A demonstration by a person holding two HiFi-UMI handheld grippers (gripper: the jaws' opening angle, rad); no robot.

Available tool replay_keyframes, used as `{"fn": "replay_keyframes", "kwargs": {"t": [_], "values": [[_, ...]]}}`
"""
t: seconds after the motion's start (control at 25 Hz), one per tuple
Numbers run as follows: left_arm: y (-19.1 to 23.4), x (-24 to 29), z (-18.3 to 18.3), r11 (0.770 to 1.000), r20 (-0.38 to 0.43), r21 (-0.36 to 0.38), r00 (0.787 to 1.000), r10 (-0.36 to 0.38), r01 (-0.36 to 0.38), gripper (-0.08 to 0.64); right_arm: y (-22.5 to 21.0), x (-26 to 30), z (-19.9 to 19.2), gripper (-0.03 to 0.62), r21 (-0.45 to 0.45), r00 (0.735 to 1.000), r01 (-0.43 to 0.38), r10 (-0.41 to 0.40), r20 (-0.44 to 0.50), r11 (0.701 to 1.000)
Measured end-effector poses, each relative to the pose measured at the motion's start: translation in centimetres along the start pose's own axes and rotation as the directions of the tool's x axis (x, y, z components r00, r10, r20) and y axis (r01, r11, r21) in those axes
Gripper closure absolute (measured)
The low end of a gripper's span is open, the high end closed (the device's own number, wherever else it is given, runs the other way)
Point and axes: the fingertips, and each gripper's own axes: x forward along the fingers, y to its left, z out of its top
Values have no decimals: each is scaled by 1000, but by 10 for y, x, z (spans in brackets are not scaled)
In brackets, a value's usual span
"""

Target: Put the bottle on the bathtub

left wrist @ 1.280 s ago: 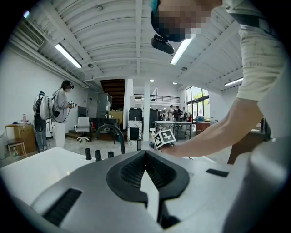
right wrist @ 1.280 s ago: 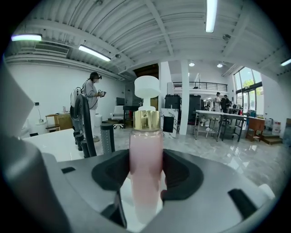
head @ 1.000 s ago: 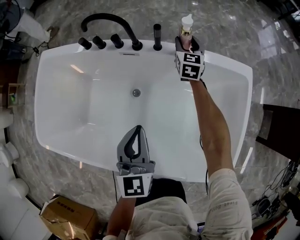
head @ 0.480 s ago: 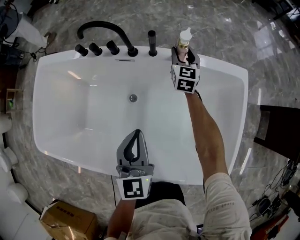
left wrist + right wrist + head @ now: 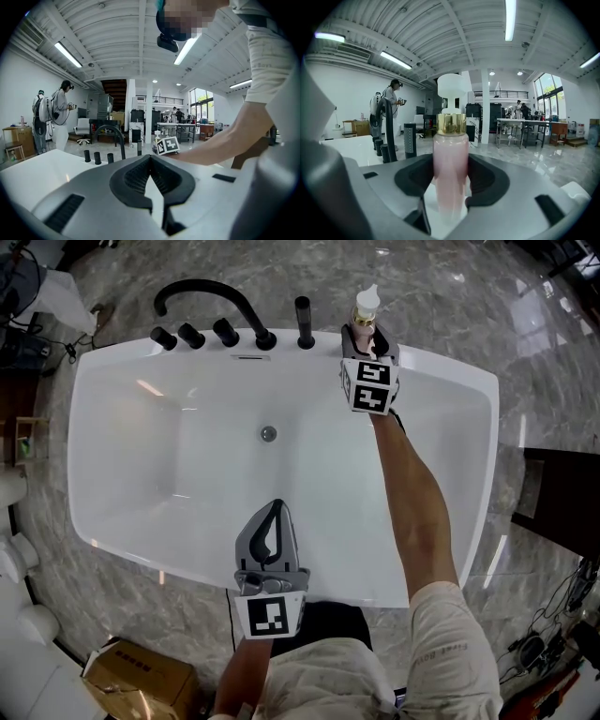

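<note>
A pink bottle (image 5: 365,311) with a gold collar and white pump cap stands upright at the far rim of the white bathtub (image 5: 444,366), just right of the black fittings. My right gripper (image 5: 367,335) is shut on the bottle (image 5: 450,154), its jaws pressing both sides of the body. Whether the bottle's base touches the rim is hidden. My left gripper (image 5: 275,505) hangs over the near rim, shut with nothing between its jaws. In the left gripper view its closed jaws (image 5: 150,162) point across the tub toward the right gripper's marker cube (image 5: 168,145).
A black arched faucet (image 5: 208,293), three black knobs (image 5: 192,335) and a black cylinder (image 5: 303,322) line the far rim. The drain (image 5: 269,433) sits mid-tub. Marble floor surrounds the tub; a cardboard box (image 5: 139,681) lies near left. People stand in the background (image 5: 390,110).
The right gripper with the bottle has shifted slightly left and farther along the far rim. The left gripper has stayed in place.
</note>
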Motion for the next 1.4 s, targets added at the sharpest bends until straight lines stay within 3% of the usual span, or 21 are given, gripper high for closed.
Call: {"fn": "replay_keyframes", "kwargs": {"t": [0.64, 0.96, 1.4], "values": [[-1, -5, -3, 1000, -3, 5, 1000, 5, -5, 560, -3, 6, 3, 394, 13, 998, 56, -56, 9, 998], [14, 23, 3, 994, -35, -107, 999, 10, -14, 560, 0, 9, 10, 396, 6, 998, 62, -62, 25, 998], [11, 22, -3, 994, -44, -108, 999, 1, -6, 560, -3, 2, 2, 391, 19, 998, 46, -47, 45, 999]]}}
